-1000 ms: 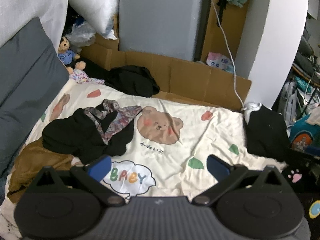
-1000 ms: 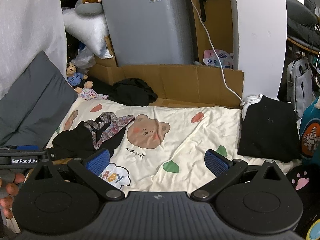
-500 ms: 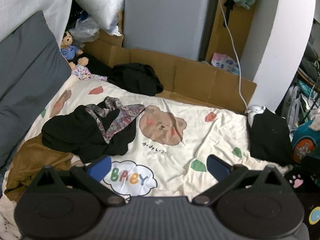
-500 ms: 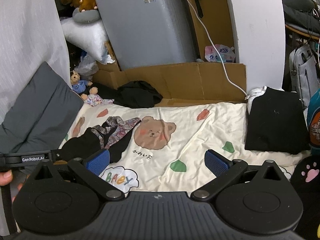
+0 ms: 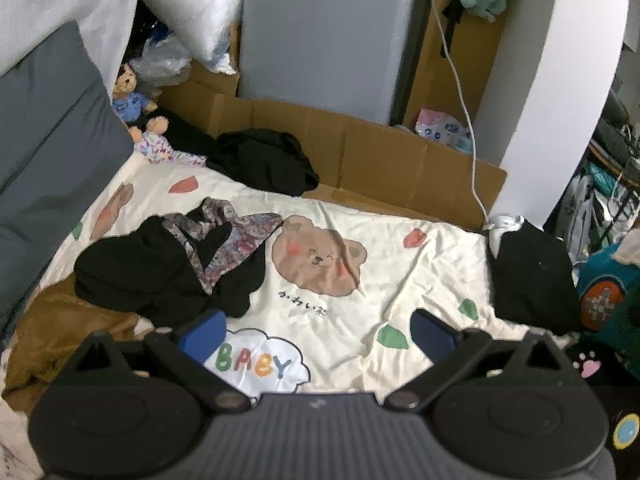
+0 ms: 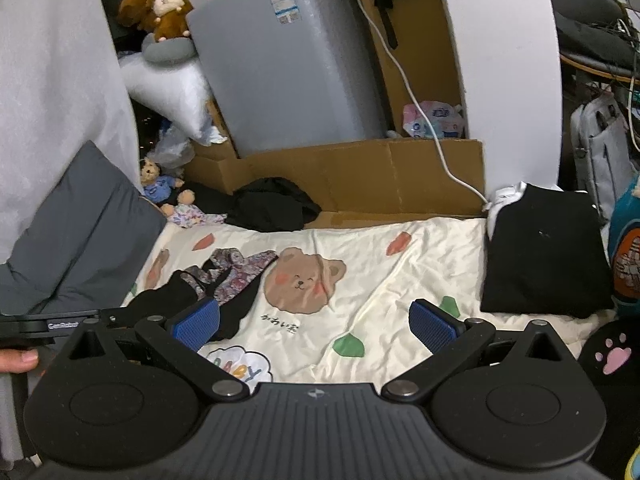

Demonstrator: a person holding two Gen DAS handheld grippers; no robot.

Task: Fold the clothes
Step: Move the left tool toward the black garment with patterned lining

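Both the left gripper (image 5: 318, 330) and the right gripper (image 6: 314, 322) hang with jaws wide apart above the cream sheet (image 5: 420, 280), near the crumpled black garment (image 5: 160, 272).

Your left gripper (image 5: 316, 334) is hanging in the air with its jaws spread wide, nothing lying between its blue pads (image 5: 202, 334); your right gripper (image 6: 314, 326) is hovering the same way, jaws wide apart, its blue pads (image 6: 434, 326) gripping nothing; in the right wrist view the side of your left gripper is showing at the left edge as a black bar, and your hand (image 6: 18, 360) is curling around it just below, a thumb tip peeking out.
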